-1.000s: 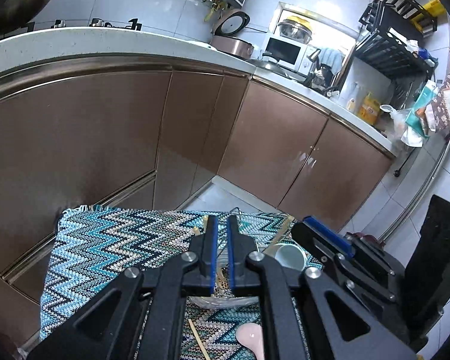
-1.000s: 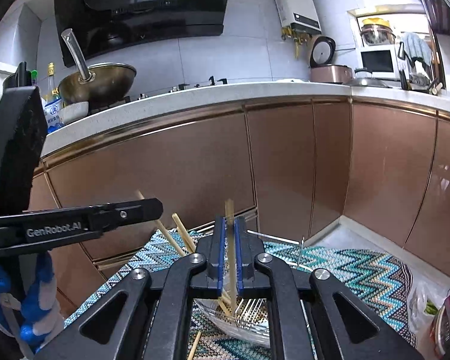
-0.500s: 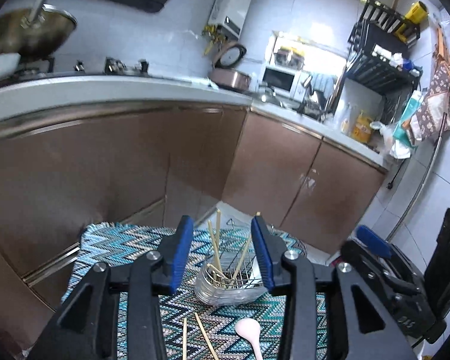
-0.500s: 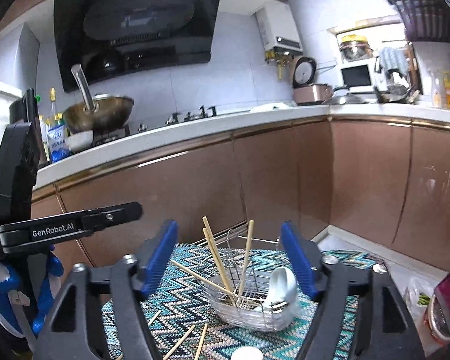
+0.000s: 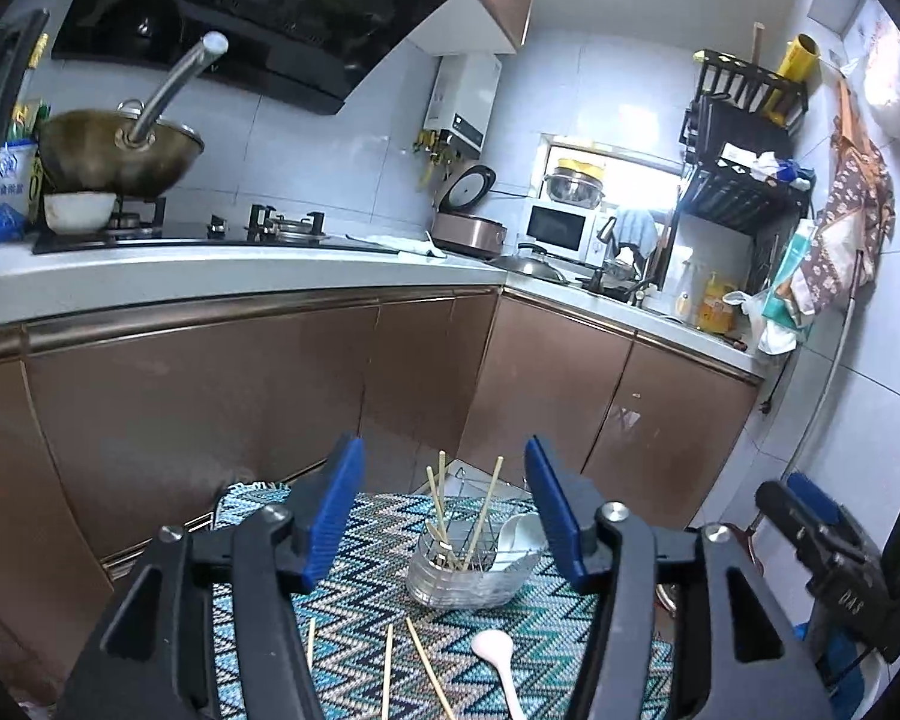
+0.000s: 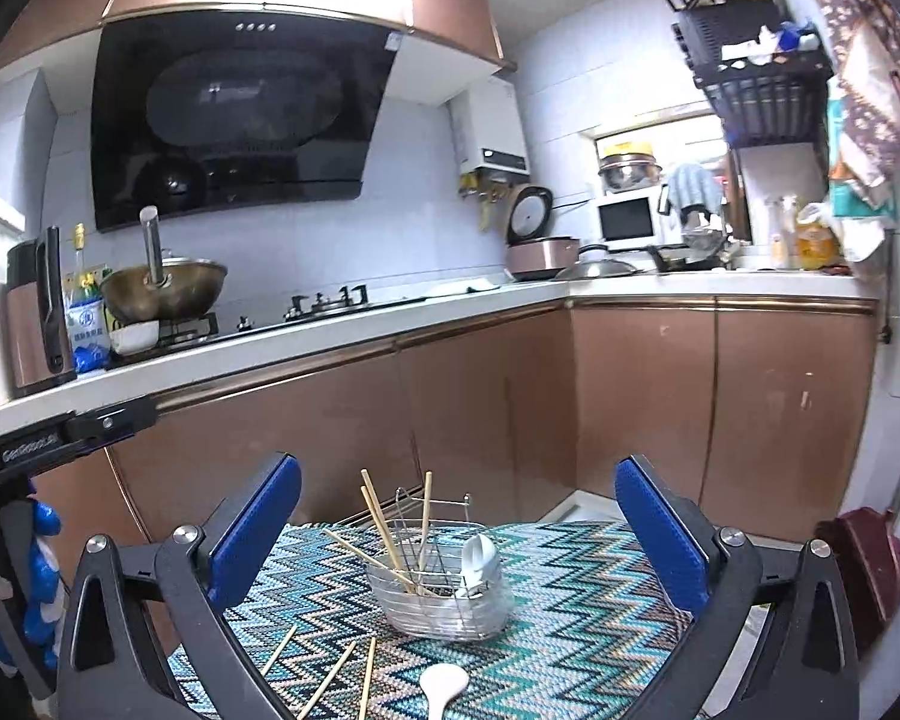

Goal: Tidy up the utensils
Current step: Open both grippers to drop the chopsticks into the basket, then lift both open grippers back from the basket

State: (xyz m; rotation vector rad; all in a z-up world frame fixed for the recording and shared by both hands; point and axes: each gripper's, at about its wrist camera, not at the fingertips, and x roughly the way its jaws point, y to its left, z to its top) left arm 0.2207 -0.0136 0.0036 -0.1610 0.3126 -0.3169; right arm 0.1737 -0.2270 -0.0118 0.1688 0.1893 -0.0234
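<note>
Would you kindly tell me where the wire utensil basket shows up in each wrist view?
Left wrist: wire utensil basket low, right of centre, between the pads.
Right wrist: basket low centre, on the zigzag mat.
Shared landmark: white spoon lying in front.

Black tongs point(image 5: 444, 516) bear blue ribbed pads point(image 5: 330, 510) and silver screws.

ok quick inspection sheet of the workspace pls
surface: zigzag mat, no bare table seen
job's things: wire basket holding four chopsticks and a white spoon; three loose chopsticks and another white spoon lie in front of it
clutter: nothing seen
grippers: left gripper and right gripper open, jaws just opened, nothing between the fingers
cables: nothing seen
surroundings: brown cabinets, wok on the hob
</note>
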